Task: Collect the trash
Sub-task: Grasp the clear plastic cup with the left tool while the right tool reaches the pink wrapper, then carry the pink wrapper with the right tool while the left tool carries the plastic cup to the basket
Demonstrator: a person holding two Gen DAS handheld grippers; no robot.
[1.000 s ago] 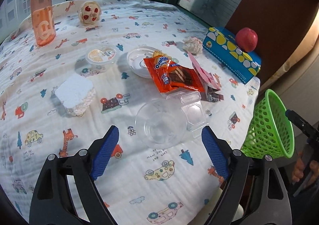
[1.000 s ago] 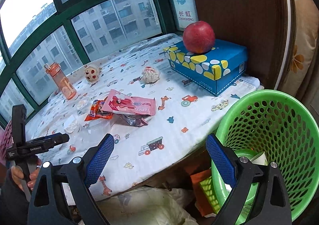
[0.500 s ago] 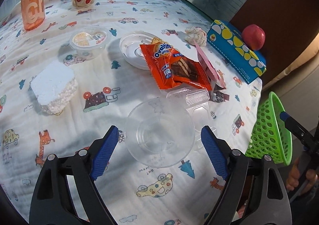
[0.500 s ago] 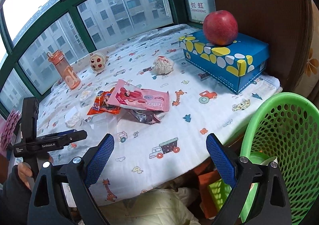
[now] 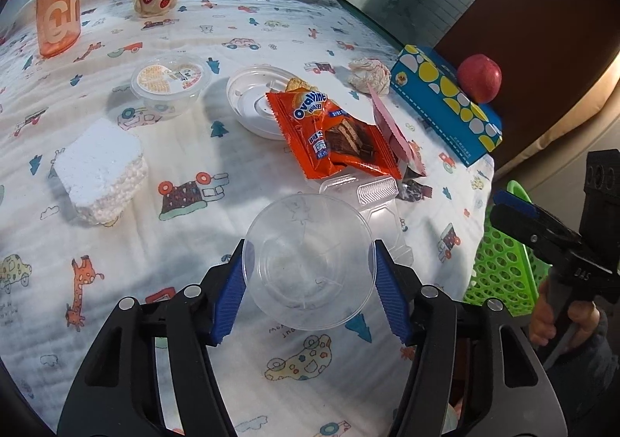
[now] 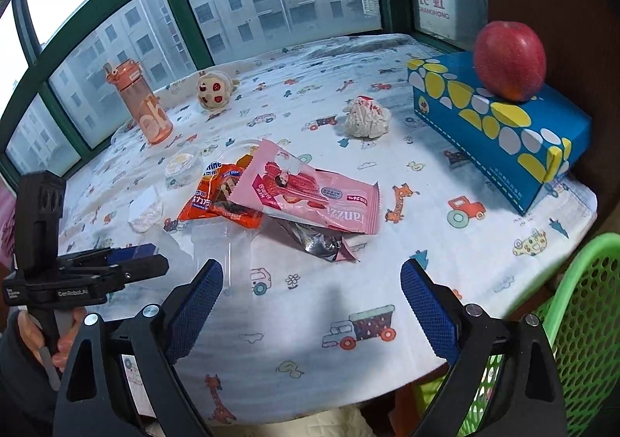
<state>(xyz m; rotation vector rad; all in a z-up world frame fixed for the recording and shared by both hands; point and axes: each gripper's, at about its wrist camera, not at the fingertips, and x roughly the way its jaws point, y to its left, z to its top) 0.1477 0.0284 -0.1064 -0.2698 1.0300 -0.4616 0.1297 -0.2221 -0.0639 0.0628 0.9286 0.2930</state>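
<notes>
In the left wrist view, the left gripper (image 5: 309,282) has its 2 pads touching the sides of a clear cup (image 5: 309,258) on the table (image 5: 193,212), beside the orange wrapper (image 5: 333,138). In the right wrist view, the right gripper (image 6: 312,305) hangs wide apart and empty over the table edge, next to the green basket (image 6: 589,305).
</notes>
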